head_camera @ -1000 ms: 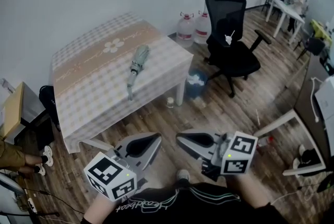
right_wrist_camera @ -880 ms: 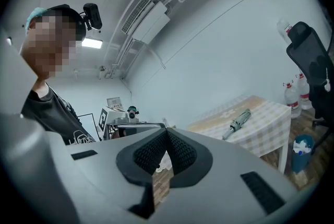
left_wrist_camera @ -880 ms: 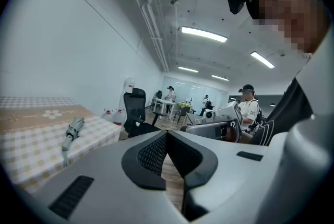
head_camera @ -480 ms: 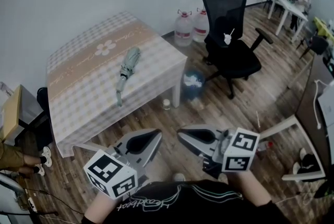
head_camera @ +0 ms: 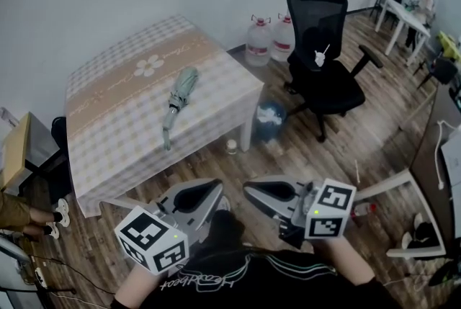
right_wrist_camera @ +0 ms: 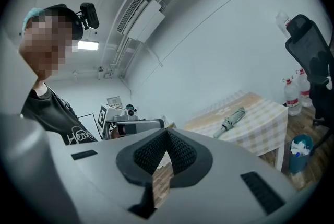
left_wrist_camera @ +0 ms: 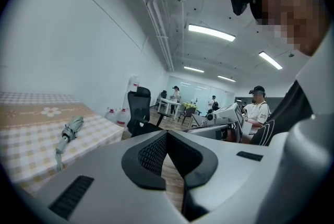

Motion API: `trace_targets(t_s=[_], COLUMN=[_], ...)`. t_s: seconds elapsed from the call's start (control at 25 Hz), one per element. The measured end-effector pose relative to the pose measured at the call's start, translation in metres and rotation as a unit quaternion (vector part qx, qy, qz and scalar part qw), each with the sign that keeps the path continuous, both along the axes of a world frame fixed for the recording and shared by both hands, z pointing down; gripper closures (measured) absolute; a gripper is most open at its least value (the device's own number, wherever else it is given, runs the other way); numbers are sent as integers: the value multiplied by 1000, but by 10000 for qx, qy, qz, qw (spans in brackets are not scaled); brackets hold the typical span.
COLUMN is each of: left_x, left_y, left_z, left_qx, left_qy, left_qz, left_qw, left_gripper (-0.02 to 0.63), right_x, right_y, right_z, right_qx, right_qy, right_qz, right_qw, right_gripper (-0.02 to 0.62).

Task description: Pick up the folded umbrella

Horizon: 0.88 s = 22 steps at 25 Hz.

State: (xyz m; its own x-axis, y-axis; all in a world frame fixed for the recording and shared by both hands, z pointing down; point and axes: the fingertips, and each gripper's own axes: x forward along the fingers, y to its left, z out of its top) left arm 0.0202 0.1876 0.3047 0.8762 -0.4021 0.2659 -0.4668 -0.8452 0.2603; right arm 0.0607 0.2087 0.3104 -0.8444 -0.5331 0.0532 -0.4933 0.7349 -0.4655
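Note:
The folded pale-green umbrella lies on the checked tablecloth of a low table, with its handle toward the near edge. It also shows in the left gripper view, umbrella, and in the right gripper view, umbrella. My left gripper and right gripper are held side by side close to my body, well short of the table, over the wooden floor. Both are shut with nothing between the jaws; the pads meet on the left gripper and on the right gripper.
A black office chair stands right of the table, with water jugs by the wall behind it. A small bin and a cup sit on the floor at the table's near corner. A box and someone's shoes are at the left.
The table and umbrella have shifted slightly left in the head view and the chair slightly right. Both grippers keep their places in front of my body, still shut and empty.

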Motion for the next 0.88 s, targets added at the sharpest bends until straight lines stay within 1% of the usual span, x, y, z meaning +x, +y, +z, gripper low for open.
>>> trace_targets(t_s=[0.16,0.36,0.6,0.88], left_x=[-8,-17,-25,-38], left_y=[-29,-73,-145,-228], left_z=[3,18,30,39], left_qx=[-24,-196,-346,-424], left_qy=[46,29,-55,-102], left_qz=[-101,-198,-305,-366], left_qw=[9999,9996,9989,9984], left_gripper=[610,609,610,609], right_x=[-6,-12,-17,-28], right_y=[-25,-71,-144,-231], right_z=[6,15,25,32], right_qx=[-103,-277,-472,-616], right_qy=[55,39,-12,-27], right_qz=[-72,-77,-111,-131], right_qw=[9999,9996,9988,9980], right_gripper=[584,585,585,585])
